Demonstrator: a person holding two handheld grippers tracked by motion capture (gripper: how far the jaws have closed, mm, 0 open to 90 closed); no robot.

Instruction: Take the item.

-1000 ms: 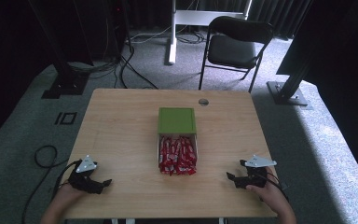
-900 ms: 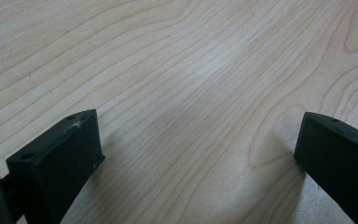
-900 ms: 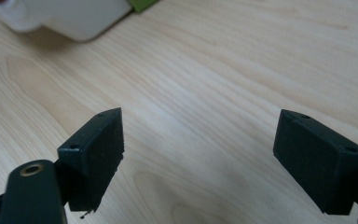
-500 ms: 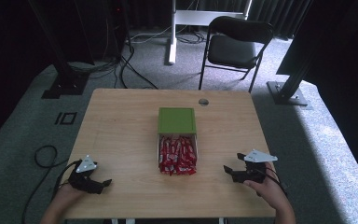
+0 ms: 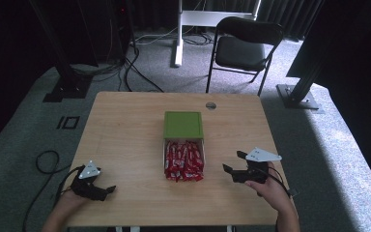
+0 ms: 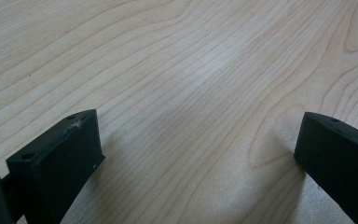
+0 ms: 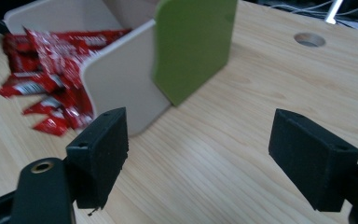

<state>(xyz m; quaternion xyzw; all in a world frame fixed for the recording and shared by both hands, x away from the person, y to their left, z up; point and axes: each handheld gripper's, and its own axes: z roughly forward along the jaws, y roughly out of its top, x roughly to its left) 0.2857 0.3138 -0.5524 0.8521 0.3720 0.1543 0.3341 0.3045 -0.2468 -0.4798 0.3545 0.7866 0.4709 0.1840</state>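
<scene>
Nothing had been picked up yet. The right gripper (image 5: 233, 163) stood wide open and empty, its jaws facing the box (image 7: 116, 84) of red packets (image 5: 184, 161) just ahead, whose green lid (image 7: 193, 44) leaned alongside. The left gripper (image 5: 107, 189), equally agape, held nothing over bare table (image 6: 191, 70), well apart from them.

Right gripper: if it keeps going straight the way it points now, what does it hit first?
Likely the white box holding red packets; the right gripper, open, aims at its near corner under the green lid. Depth uncertain.
</scene>
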